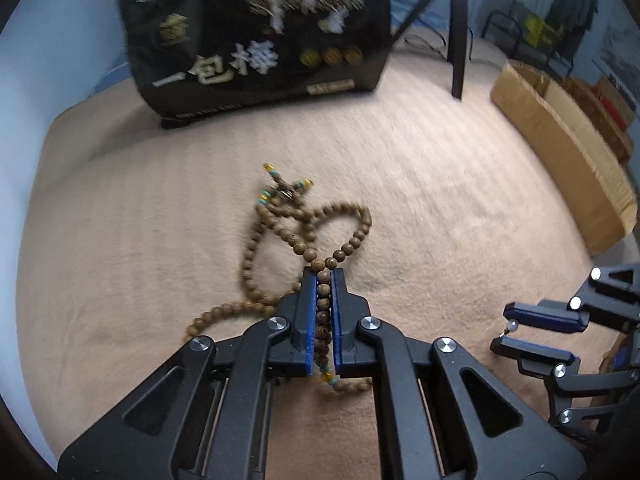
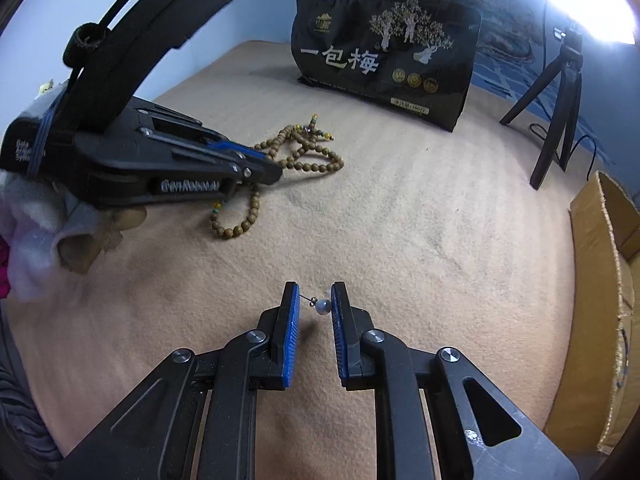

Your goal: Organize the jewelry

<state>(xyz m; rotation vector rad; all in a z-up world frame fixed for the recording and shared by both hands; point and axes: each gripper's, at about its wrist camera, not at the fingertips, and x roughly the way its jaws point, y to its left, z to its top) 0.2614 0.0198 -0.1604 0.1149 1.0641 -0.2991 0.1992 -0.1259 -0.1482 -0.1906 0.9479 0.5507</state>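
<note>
A long strand of brown wooden beads (image 1: 280, 236) with teal and yellow accent beads lies looped on the beige blanket (image 1: 420, 200). My left gripper (image 1: 323, 276) is shut on one run of that strand, beads lined up between its blue pads. In the right wrist view the same strand (image 2: 304, 152) trails out from under the left gripper (image 2: 276, 172). My right gripper (image 2: 315, 292) is shut on a small pearl stud earring (image 2: 323, 306), the pearl against the right pad and the thin post reaching the left pad. That earring (image 1: 512, 325) also shows in the left wrist view.
A black printed bag (image 2: 384, 64) stands at the back of the blanket. A dark tripod (image 2: 560, 112) stands at the right, and a cardboard box (image 2: 600, 300) borders the right edge. A person's hand in a white sleeve (image 2: 36, 232) holds the left gripper.
</note>
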